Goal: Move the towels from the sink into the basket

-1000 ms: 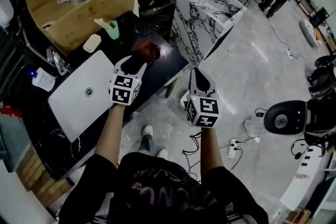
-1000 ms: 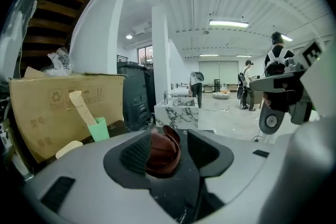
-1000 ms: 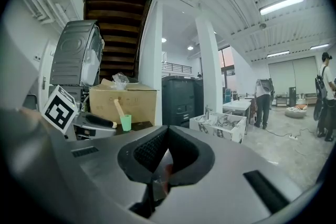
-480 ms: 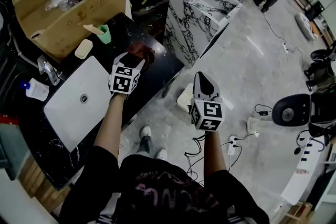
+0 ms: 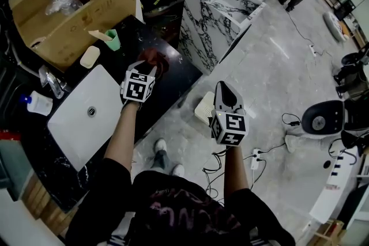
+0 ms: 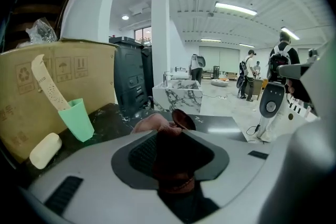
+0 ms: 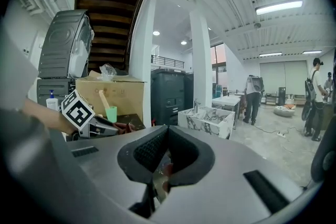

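Left tool (image 5: 149, 68) jaws just closing, clamped on 1 dark red towel (image 5: 158, 56) on black surface (image 5: 176, 75) beside sink (image 5: 86, 118). Right tool (image 5: 225, 89) pinched together, empty. Get a deep, firm bite before lifting.

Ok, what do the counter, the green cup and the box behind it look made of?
Counter: polished black stone, likely marble or imitation; white veins, glossy reflections. Green cup: smooth matte plastic, probably; thin even wall. Box: plain brown cardboard; printed handling symbols, folded flaps.
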`<state>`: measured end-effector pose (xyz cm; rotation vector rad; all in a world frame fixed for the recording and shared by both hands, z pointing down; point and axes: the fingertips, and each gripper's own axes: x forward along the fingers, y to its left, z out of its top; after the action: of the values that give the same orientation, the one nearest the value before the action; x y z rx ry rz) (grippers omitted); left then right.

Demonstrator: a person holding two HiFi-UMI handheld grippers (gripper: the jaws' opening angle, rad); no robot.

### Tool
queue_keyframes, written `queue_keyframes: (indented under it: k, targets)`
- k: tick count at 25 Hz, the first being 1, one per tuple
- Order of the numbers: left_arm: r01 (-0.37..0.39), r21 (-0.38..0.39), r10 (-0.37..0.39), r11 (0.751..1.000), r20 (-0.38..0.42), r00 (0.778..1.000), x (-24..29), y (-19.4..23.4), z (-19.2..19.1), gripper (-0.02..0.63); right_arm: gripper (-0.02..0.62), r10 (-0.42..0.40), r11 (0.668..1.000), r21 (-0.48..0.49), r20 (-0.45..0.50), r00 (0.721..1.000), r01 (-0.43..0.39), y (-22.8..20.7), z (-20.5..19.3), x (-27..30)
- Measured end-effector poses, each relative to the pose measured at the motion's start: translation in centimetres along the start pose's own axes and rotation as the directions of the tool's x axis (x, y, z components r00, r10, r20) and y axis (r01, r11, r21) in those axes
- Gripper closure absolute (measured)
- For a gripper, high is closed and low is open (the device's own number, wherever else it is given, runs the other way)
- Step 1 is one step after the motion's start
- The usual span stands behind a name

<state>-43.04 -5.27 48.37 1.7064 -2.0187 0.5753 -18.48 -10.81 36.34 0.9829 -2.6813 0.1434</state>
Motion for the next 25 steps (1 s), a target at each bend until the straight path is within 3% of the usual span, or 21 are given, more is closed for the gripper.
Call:
queue_keyframes:
  k: [7,15,25]
  targets:
    - [0.001,-0.022,-0.001,1.0,0.007,1.0,-0.1,0.4,-0.2,0.546,0.58,-0.008,1.0,0.005,-0.007,1.0,0.008,-0.1,-0.3,0.1]
    - [0.02,-0.012,-0.019,1.0,0.073,0.997,-1.8,0.0,1.5,0.555,0.58,-0.021,1.0,0.018,0.008,1.0,0.021,0.1,0.0,-0.2]
    - [0.065,0.064,-0.075,0.996,0.18,0.981,-4.5,-5.1,5.8,0.56,0.58,-0.091,0.994,0.064,0.04,0.995,0.088,-3.0,0.2,-3.1]
